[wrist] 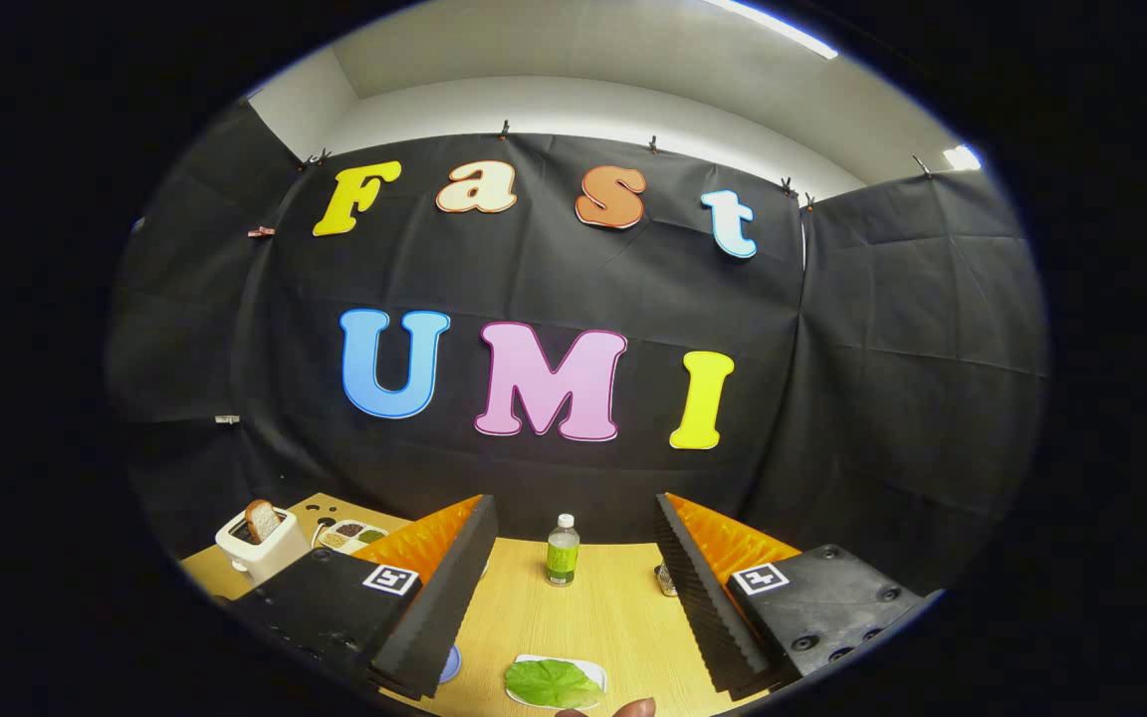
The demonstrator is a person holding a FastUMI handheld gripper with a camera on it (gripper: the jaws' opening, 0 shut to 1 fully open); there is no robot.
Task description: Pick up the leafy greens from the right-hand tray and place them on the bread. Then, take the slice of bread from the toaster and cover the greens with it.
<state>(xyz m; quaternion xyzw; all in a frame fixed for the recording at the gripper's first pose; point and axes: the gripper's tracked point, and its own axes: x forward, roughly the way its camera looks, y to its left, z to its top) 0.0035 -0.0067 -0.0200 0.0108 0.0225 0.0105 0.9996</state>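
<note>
Greens [551, 682] between open claw [573, 588], bottle [563, 550] (beyond)

Bright, even light from ceiling strip lamps [778, 25] above the booth; sharp centre, strong fisheye bending (walls bow outward).

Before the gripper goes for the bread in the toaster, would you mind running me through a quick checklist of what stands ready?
1. Gripper open, nothing between its fingers: ok.
2. Leafy green already lying on the white plate, between the fingers: ok.
3. Bread under the green: cannot tell, the leaf covers it.
4. Bread slice standing up out of the toaster: ok.
5. Toaster lined up with the gripper: not ok, it sits off beyond the left finger.
6. Green bottle upright, ahead between the fingers, apart from the toaster: ok.
</note>
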